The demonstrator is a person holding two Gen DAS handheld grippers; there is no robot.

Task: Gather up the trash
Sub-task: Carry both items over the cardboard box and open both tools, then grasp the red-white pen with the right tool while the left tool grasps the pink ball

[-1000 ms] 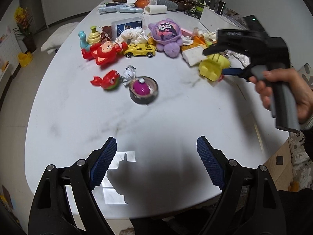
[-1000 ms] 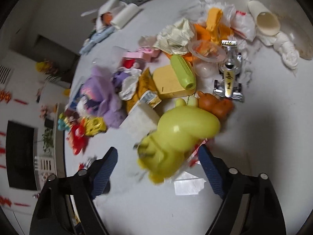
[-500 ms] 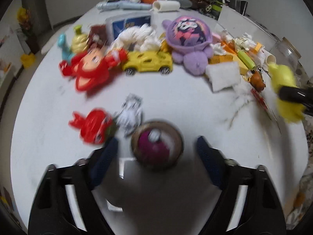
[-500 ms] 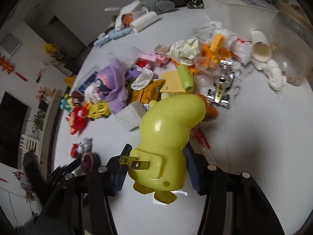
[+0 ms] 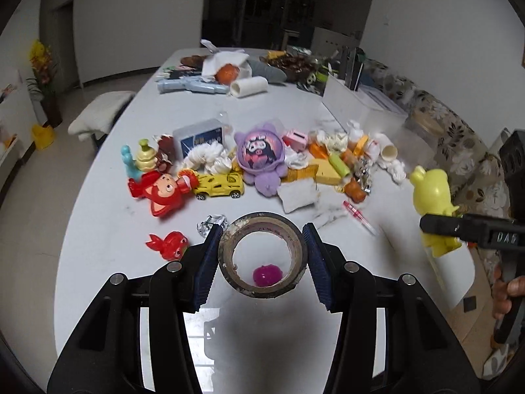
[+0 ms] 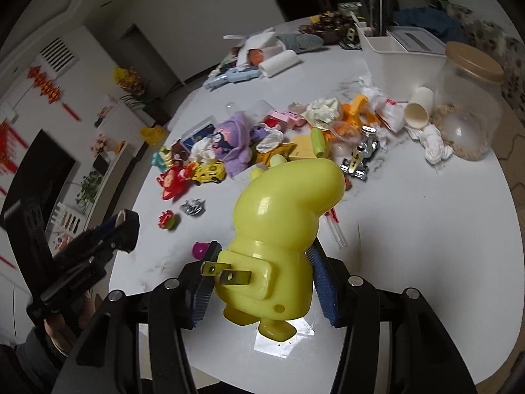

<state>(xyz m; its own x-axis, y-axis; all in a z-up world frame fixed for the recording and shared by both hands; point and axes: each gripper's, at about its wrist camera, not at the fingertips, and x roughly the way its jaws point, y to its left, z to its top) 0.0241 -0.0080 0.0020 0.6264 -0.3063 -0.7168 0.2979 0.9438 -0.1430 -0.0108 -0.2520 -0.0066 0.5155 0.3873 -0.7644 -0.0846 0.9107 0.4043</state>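
— Both pairs of fingers are clamped: the left gripper (image 5: 261, 256), jaws just closed, pinches a worn tape roll (image 5: 262, 255) lifted off the table (image 5: 98, 229); the right gripper (image 6: 262, 279) squeezes a yellow plug-in night light (image 6: 282, 229), also raised.

— So which step?

— Carrying off, I'd judge. Next, each needs a bin, and none is in view. The pink ball (image 5: 267, 274) stays on the table.

— Any writing?

— A "1" on the silver race car (image 6: 359, 157); "DA" and a third character I can't make out on the right gripper's arm.
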